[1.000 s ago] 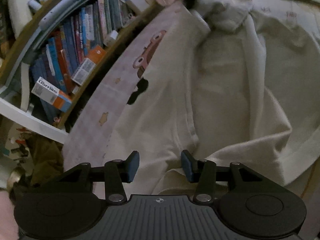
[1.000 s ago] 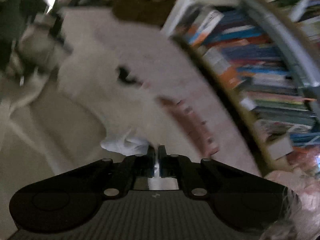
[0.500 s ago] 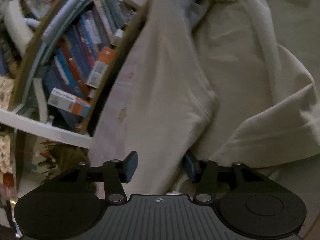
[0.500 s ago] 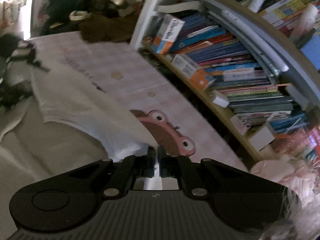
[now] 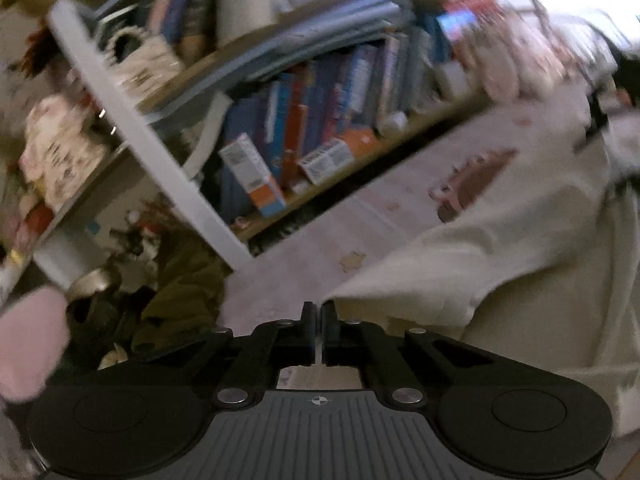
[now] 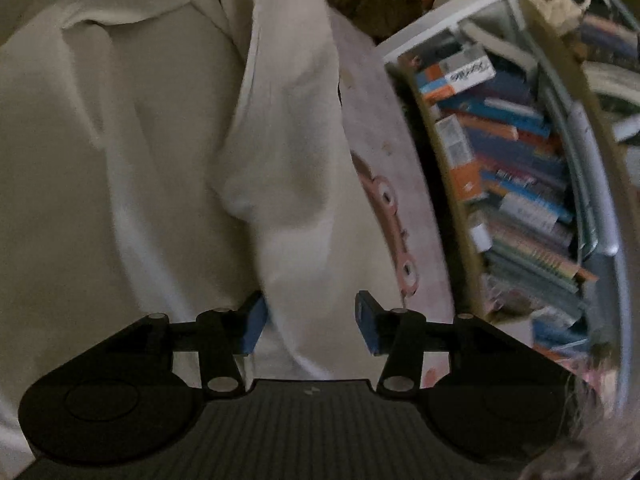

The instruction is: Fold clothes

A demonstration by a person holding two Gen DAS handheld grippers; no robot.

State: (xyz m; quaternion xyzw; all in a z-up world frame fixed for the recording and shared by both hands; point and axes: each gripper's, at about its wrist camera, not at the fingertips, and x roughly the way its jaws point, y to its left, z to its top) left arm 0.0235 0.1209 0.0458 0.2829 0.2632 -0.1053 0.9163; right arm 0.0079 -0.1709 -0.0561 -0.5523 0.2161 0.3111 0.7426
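Two grippers: left gripper (image 5: 319,312), fingers closed on the cream garment's (image 5: 500,248) corner, frame centre; right gripper (image 6: 310,320), fingers wide, straddling a fold (image 6: 288,200) beside the bookshelf (image 6: 520,160).

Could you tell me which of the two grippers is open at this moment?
The right gripper: its blue-padded fingers stand wide apart over the cream garment. The left gripper has its jaws pressed together at the cloth's edge.

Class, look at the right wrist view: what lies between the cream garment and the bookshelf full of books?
In the right wrist view, a strip of pale pink checked sheet with a pink cartoon print lies between the cream garment and the bookshelf.
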